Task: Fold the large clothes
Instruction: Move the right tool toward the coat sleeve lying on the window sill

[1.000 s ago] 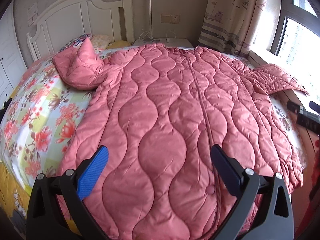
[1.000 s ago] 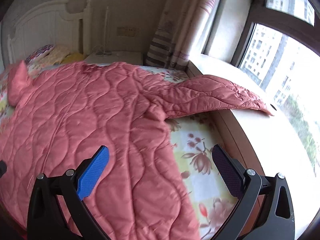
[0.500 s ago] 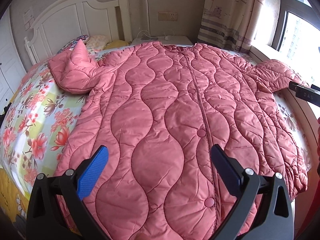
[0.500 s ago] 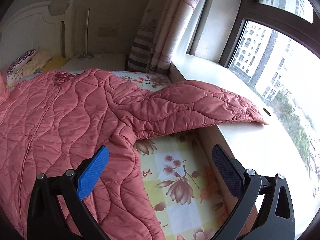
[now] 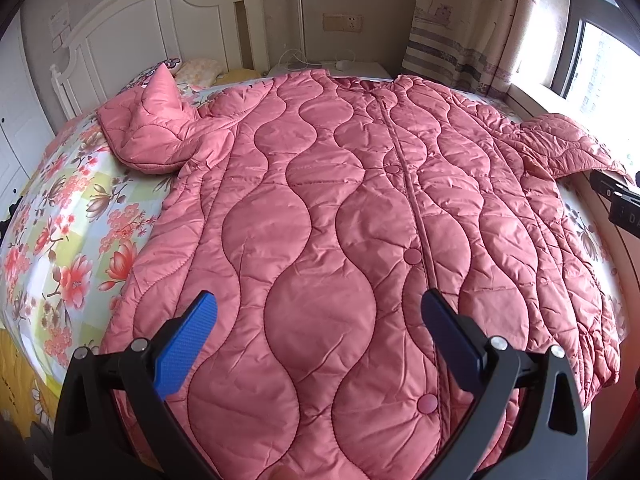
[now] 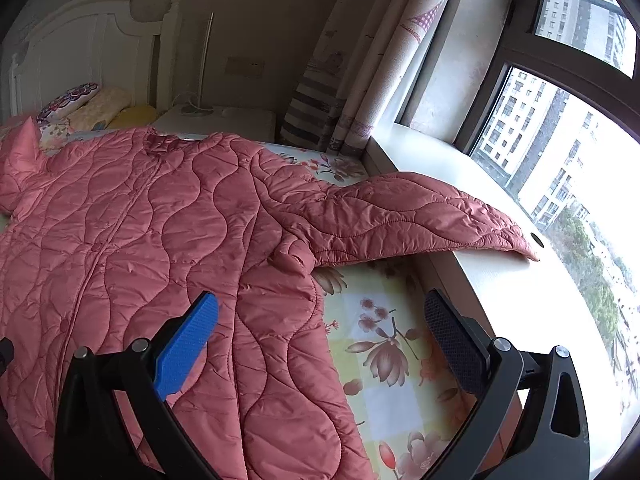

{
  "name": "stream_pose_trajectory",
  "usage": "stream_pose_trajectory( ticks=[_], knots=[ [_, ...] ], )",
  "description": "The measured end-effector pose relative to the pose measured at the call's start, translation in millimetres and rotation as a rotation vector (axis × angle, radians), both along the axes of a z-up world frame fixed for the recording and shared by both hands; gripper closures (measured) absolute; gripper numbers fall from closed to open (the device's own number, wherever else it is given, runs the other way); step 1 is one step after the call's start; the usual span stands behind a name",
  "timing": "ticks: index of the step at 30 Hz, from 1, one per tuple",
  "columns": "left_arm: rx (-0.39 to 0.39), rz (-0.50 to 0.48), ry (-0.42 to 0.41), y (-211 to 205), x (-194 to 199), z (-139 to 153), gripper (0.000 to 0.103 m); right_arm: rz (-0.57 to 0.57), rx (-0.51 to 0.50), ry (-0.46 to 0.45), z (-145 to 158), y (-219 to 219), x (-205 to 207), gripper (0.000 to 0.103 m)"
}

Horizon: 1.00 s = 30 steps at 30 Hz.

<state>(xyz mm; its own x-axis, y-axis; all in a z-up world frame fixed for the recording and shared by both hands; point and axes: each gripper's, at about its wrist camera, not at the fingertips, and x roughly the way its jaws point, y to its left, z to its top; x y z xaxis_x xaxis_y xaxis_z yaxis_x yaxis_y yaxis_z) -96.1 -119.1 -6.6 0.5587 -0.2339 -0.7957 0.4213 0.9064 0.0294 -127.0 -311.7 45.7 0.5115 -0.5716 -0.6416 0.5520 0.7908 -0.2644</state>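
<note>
A large pink quilted coat (image 5: pixel 340 220) lies spread flat, front up, on the bed. It also shows in the right wrist view (image 6: pixel 160 240). Its left sleeve (image 5: pixel 152 136) is bunched near the pillows. Its right sleeve (image 6: pixel 400 216) stretches onto the white window sill (image 6: pixel 520 300). My left gripper (image 5: pixel 320 320) is open and empty above the coat's lower front. My right gripper (image 6: pixel 320 320) is open and empty above the coat's right edge and the bare sheet, short of the sleeve. Part of the right gripper shows at the left wrist view's right edge (image 5: pixel 620 204).
The bed has a floral sheet (image 5: pixel 60 240) and a white headboard (image 5: pixel 160 32). Pillows (image 6: pixel 88 104) lie at the head. A white nightstand (image 6: pixel 224 120), a striped curtain (image 6: pixel 340 100) and a window (image 6: pixel 560 160) stand on the right.
Both grippers have drawn back and risen from the coat. The right wrist view has swung right toward the sleeve on the sill. Both stay open.
</note>
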Motion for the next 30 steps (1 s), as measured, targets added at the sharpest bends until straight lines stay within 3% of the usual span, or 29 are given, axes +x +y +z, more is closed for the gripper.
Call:
stream_pose_trajectory(
  ticks=[30],
  knots=[
    [-0.009,0.011,0.005,6,2,-3,0.002,0.004,0.020,0.018,-8,7,5,0.004]
  ],
)
